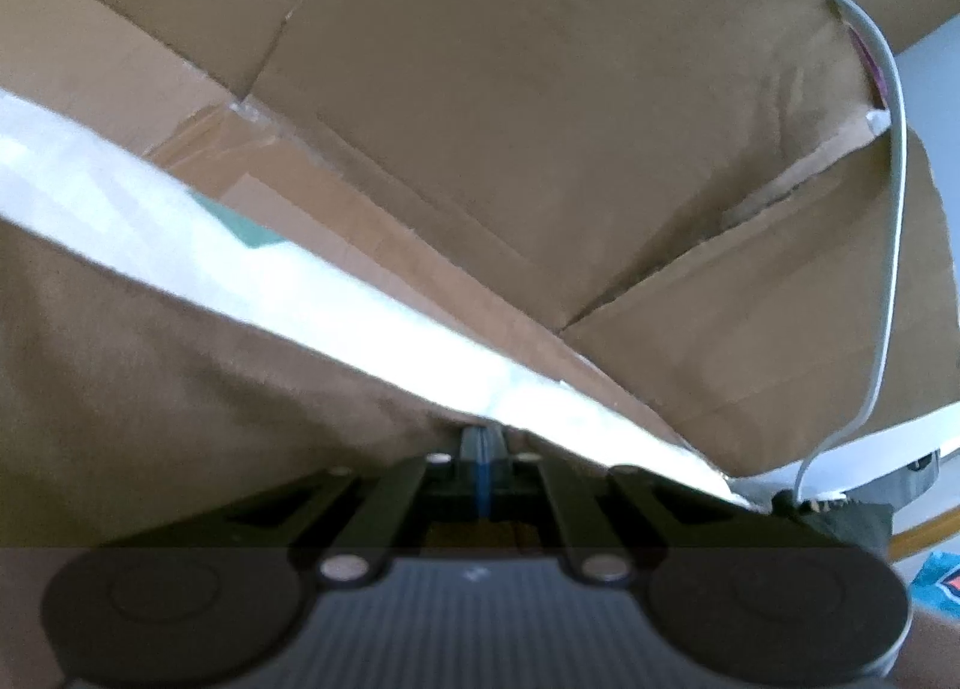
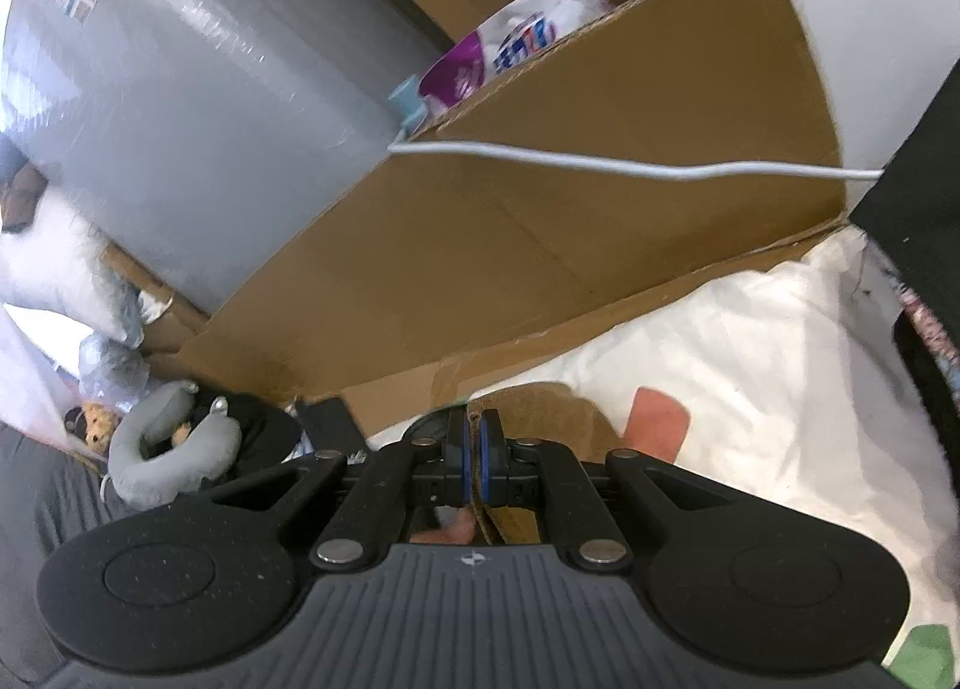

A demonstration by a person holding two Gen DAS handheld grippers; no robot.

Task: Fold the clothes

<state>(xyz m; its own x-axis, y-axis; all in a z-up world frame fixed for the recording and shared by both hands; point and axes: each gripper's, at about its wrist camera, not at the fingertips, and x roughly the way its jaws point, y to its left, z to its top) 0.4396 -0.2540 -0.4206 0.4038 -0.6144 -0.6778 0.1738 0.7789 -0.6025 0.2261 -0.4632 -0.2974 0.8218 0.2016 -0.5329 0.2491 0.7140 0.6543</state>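
Both my tongs are clamped on the same brown garment [image 1: 180, 365] right now. My left tongs [image 1: 483, 440] have their tips squeezed together with the brown cloth bunched around them, so the blue pads are mostly buried in the fabric. The garment spreads out to the left side of that view, lying over white bedding [image 1: 336, 305] that shows as a bright strip running diagonally past it. Beyond the strip there's a big cardboard box [image 1: 540, 119] filling most of the picture, with a white cable [image 1: 894, 197] draped down its right side.

My right tongs [image 2: 474, 443] are closed too, pinching an edge of the brown cloth between the blue pads. Here the garment sits on the white bedding, which has a pinkish patch [image 2: 657, 422] printed just beside it. Same cardboard box behind, with a detergent pouch [image 2: 516, 47] poking out of the top. Off the bed's left edge there's a grey neck pillow [image 2: 162, 449] on a heap of stuff.
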